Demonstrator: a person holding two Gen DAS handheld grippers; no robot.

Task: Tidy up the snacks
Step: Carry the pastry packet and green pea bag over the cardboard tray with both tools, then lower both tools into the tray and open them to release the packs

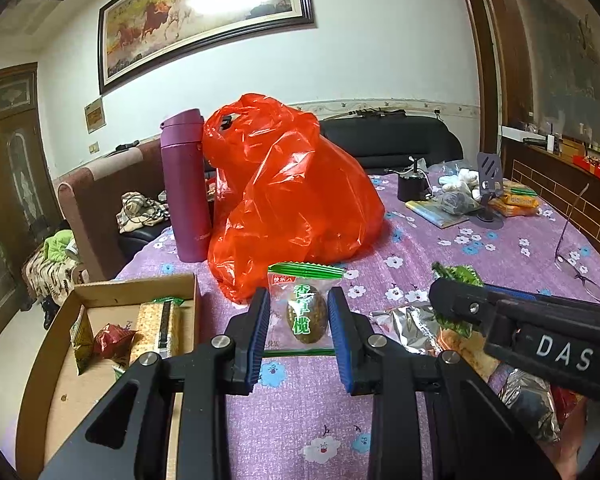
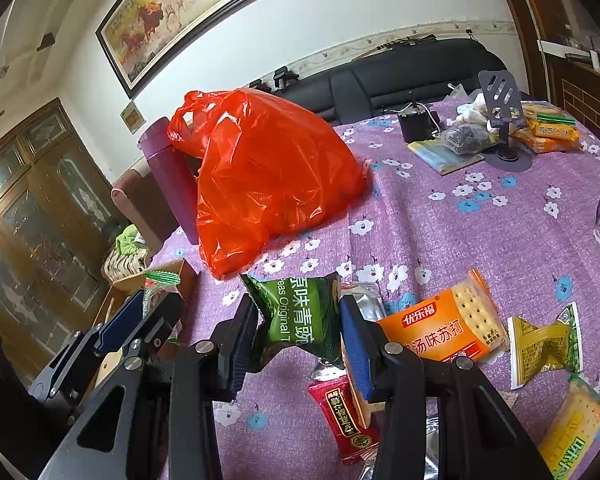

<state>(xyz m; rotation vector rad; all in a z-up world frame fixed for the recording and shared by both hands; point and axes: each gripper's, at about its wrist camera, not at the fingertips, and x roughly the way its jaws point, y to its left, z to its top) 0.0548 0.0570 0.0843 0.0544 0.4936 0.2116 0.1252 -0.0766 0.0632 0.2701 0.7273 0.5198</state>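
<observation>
Purple flowered cloth covers our worktop point(image 1: 480, 264), with a red bag point(image 1: 288, 208) and a flask point(image 1: 186, 188) standing behind. Our left hand-held gripper point(image 1: 299, 320) is clenched on an olive packet point(image 1: 305, 312), the pads pressing its clear film at both sides, just right of the box point(image 1: 100, 292) that already holds a few snacks. We judge the packet light, its wrapper slick, with one firm lump inside; gripping across that lump is safer than gripping the loose film. Our right hand-held gripper point(image 2: 300, 320) grasps a green pea packet point(image 2: 300, 312) above the loose snacks. It looks puffy and soft, so we would squeeze gently mid-body. The cracker packet point(image 2: 440, 324) nearby looks brittle.
</observation>
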